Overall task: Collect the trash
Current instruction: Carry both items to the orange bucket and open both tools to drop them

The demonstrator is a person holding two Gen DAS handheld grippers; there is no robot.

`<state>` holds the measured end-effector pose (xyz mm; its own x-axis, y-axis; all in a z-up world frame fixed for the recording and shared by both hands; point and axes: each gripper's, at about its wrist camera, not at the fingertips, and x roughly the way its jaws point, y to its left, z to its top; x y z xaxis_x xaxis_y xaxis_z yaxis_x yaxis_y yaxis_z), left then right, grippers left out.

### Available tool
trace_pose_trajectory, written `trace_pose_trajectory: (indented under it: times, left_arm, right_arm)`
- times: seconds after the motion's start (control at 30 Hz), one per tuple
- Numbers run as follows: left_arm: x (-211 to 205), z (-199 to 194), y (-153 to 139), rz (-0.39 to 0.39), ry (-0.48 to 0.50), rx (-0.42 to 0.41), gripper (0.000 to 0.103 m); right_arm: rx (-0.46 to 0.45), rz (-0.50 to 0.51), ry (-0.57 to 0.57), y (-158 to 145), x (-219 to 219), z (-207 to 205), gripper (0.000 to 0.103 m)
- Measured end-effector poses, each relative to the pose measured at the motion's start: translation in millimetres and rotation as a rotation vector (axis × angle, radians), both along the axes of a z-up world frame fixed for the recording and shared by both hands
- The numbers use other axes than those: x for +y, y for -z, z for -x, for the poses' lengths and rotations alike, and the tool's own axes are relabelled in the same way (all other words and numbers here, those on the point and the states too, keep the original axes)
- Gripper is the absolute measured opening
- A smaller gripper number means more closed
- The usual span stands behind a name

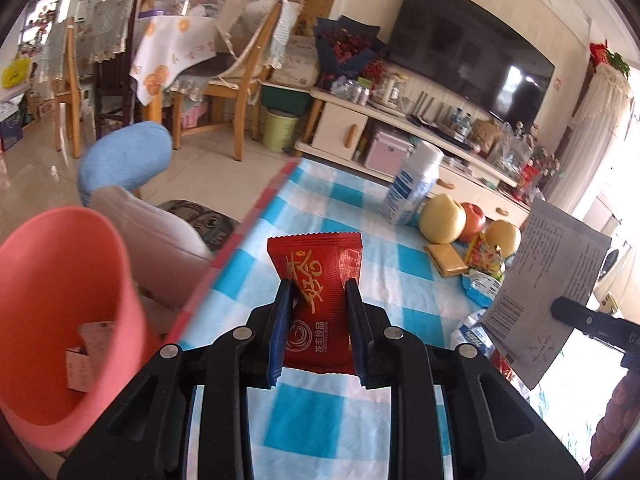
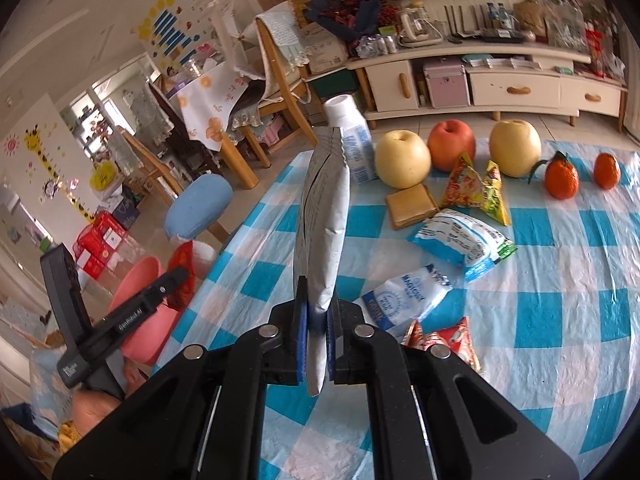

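Observation:
My left gripper (image 1: 318,292) is shut on a red snack wrapper (image 1: 318,300) and holds it above the table's left edge, next to the pink trash bin (image 1: 60,320). My right gripper (image 2: 318,312) is shut on a white printed packet (image 2: 324,216), held upright above the checked tablecloth (image 2: 560,320). The packet also shows in the left wrist view (image 1: 548,292), and the left gripper with its wrapper (image 2: 182,276) shows over the bin (image 2: 140,280) in the right wrist view. Blue-white wrappers (image 2: 460,240), (image 2: 404,296), red wrappers (image 2: 444,340) and yellow snack packs (image 2: 476,188) lie on the table.
Pears (image 2: 402,158), an apple (image 2: 452,144), oranges (image 2: 562,178), a milk bottle (image 2: 352,136) and a cracker (image 2: 412,204) sit at the table's far side. The bin holds some paper scraps (image 1: 86,356). A blue stool (image 1: 124,156) stands beyond the bin.

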<state>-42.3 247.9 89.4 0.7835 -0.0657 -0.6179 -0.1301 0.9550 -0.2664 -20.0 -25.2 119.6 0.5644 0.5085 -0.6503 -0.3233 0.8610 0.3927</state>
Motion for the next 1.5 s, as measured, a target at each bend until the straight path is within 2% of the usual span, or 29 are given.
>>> trace_pose_trajectory:
  times: [0.27,0.63,0.87,1.03,1.23,1.5]
  left_arm:
    - [35.0,18.3,-11.2,-0.035,-0.084,-0.032,0.028]
    - [79.3,37.2,-23.2,-0.096,-0.191,-0.046,0.028]
    - [117.9,47.9,-25.2,-0.094,-0.289,-0.040,0.028]
    - [145.0,52.8,-23.4,-0.075,-0.353,-0.026,0.028]
    - [171.8,57.5,-19.0,-0.051,-0.412,-0.009,0.028]
    - [195.8,60.0,-12.2,-0.028,-0.463,0.015,0.028]
  right_arm:
    - [-0.033,0.024,-0.078,-7.6,38.1,12.9,0.008]
    - [-0.107,0.006,-0.178,-33.1,104.7,35.5,0.009]
    - [-0.126,-0.026,-0.242,-41.0,163.8,43.9,0.009]
    - [-0.133,-0.005,-0.310,-43.8,209.8,46.9,0.009]
    - [-0.098,-0.009,-0.360,-33.2,255.2,43.4,0.009]
    - [-0.026,-0.031,-0.407,-11.0,293.3,39.3,0.009]
